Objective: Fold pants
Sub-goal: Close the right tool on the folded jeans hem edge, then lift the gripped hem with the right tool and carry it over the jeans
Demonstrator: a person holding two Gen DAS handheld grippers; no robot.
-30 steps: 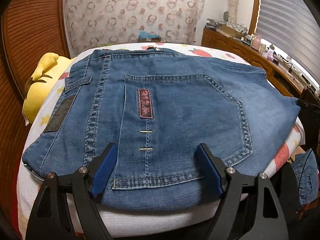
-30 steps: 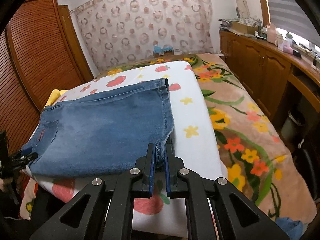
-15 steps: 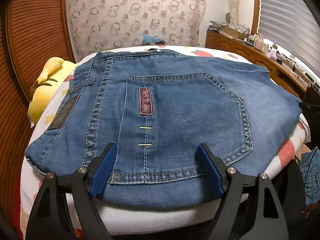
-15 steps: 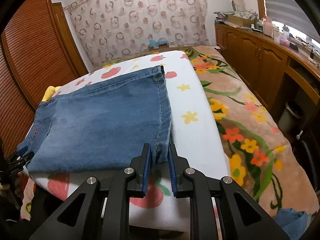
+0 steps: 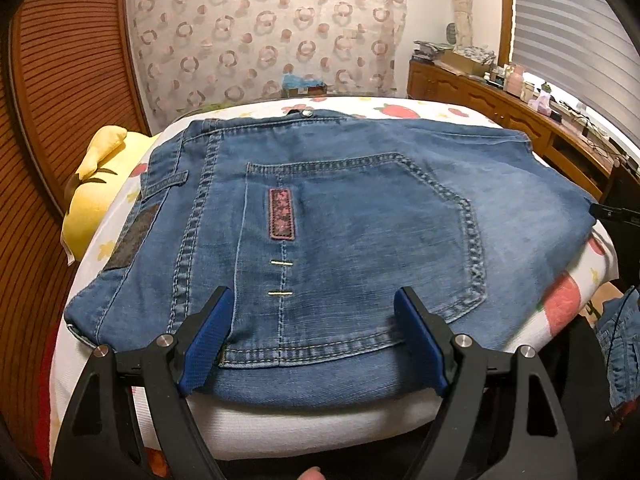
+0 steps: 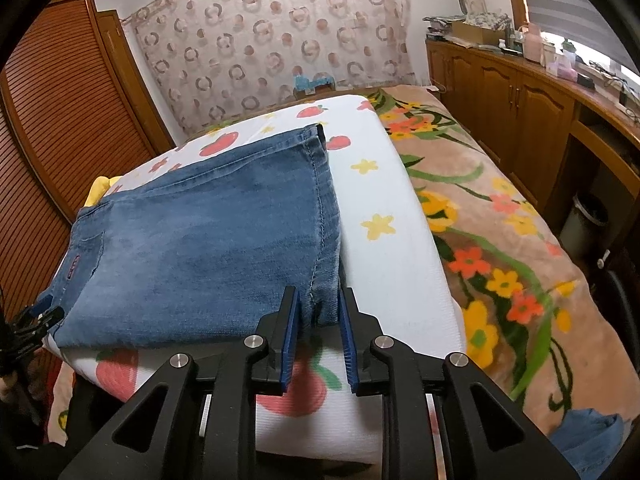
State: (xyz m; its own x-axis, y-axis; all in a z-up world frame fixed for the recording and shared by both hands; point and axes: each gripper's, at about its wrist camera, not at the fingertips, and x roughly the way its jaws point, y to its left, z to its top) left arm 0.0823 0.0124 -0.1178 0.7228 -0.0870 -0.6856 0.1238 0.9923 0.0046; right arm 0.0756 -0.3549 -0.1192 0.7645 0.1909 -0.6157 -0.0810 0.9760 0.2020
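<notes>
Folded blue jeans (image 5: pixel 360 220) lie flat on a white strawberry-print cushion (image 5: pixel 300 428), back pocket up. My left gripper (image 5: pixel 313 294) stands wide open just above the pocket's near edge, gripping nothing. In the right wrist view the same jeans (image 6: pixel 208 248) stretch to the left, their hem at the right. My right gripper (image 6: pixel 319 294) has its jaws opening. The near hem corner hangs between the blue pads, with a gap on each side. The left gripper (image 6: pixel 40 312) shows at that view's far left edge.
A yellow plush toy (image 5: pixel 96 200) lies left of the cushion. A floral blanket (image 6: pixel 500 240) covers the bed to the right, with wooden cabinets (image 6: pixel 520 112) beyond it. Louvered wardrobe doors (image 6: pixel 48 120) stand on the left. More denim (image 6: pixel 588 436) lies low at the right.
The right gripper's jaws have parted from a tight grip on the hem corner, which now sits loose between them. The left gripper stays open in place.
</notes>
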